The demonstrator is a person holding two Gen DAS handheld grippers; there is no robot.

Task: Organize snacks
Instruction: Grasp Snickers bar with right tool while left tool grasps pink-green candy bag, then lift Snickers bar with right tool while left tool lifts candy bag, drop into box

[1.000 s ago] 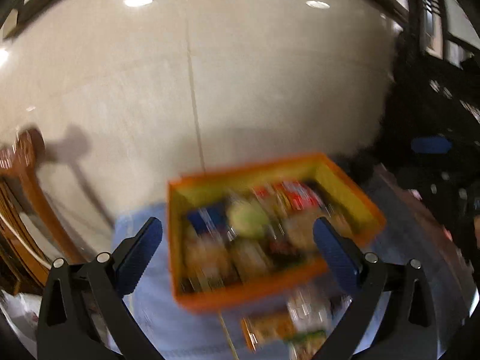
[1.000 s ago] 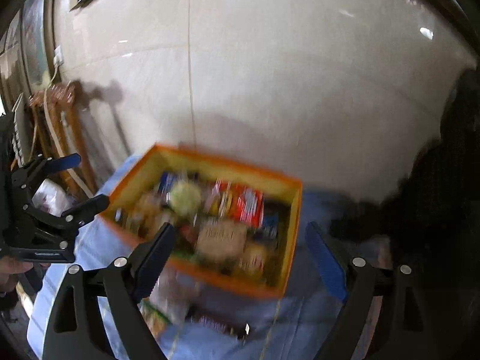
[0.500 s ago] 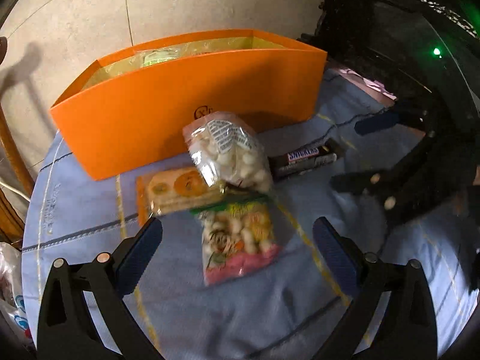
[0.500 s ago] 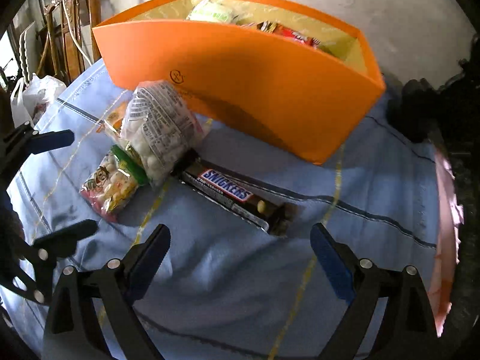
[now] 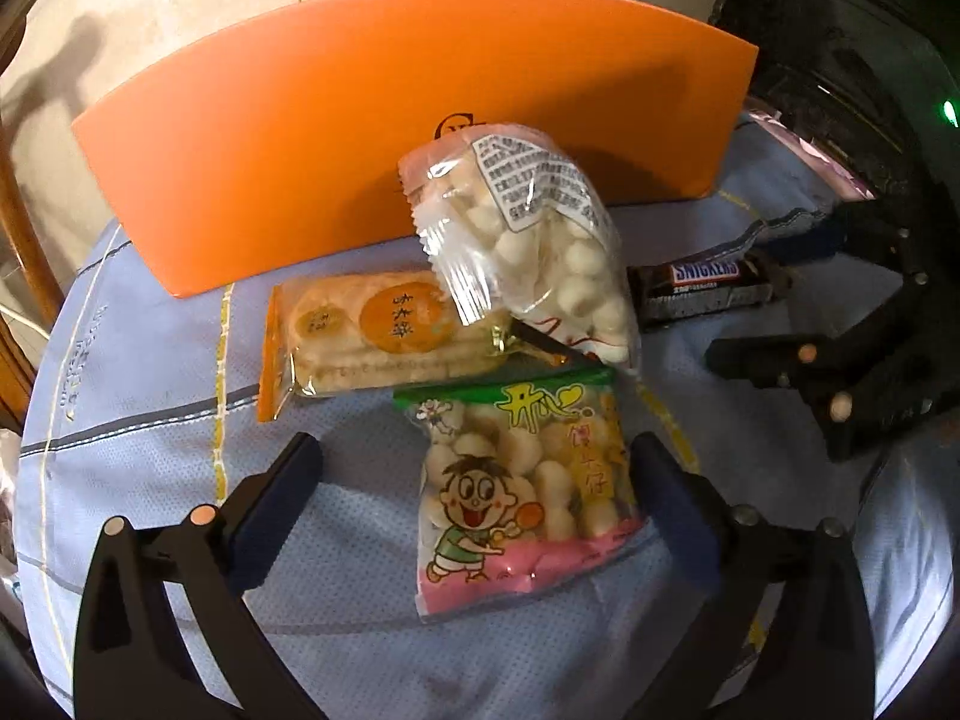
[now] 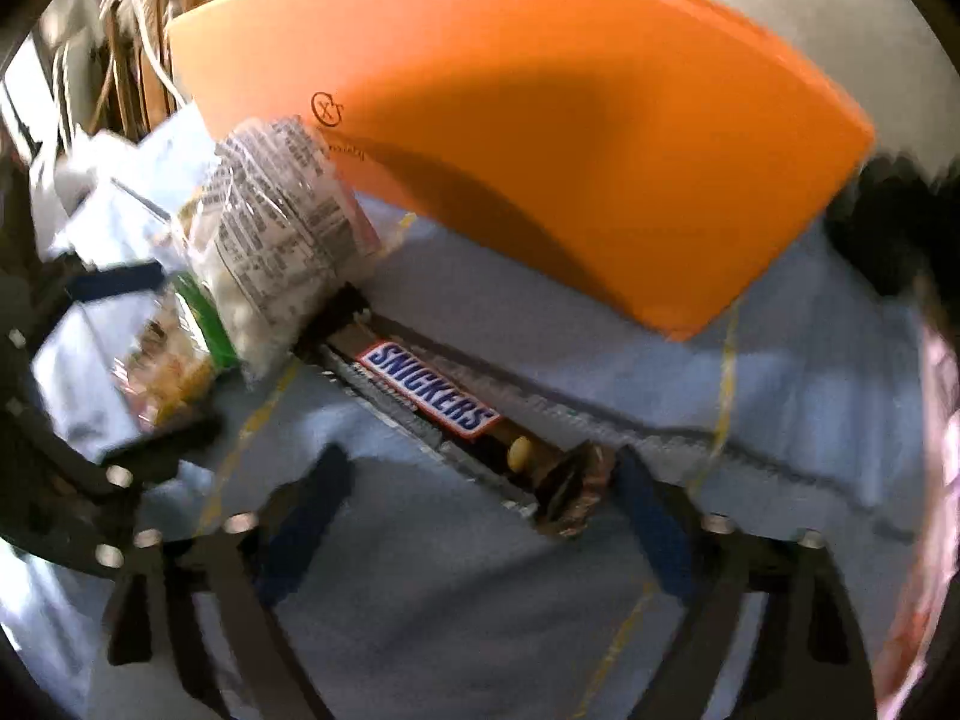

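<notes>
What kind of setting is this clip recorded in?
Probably a home room: a table under a light-blue cloth by a glossy tiled wall, with an orange cardboard box and carved wooden furniture.

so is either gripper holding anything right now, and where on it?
Nothing held. Left gripper open beside the cartoon snack bag; right gripper closing around the Snickers bar end, no contact yet.

Orange box [image 5: 336, 120]: matt, smooth card. Tablecloth [image 5: 150, 420]: light-blue woven cloth, fine dotted texture. Snack bags [image 5: 528, 252]: glossy crinkled clear plastic. Snickers bar [image 6: 432, 396] at 3 o'clock: shiny brown wrapper. Gripper pads [image 5: 270, 516]: matt blue.
</notes>
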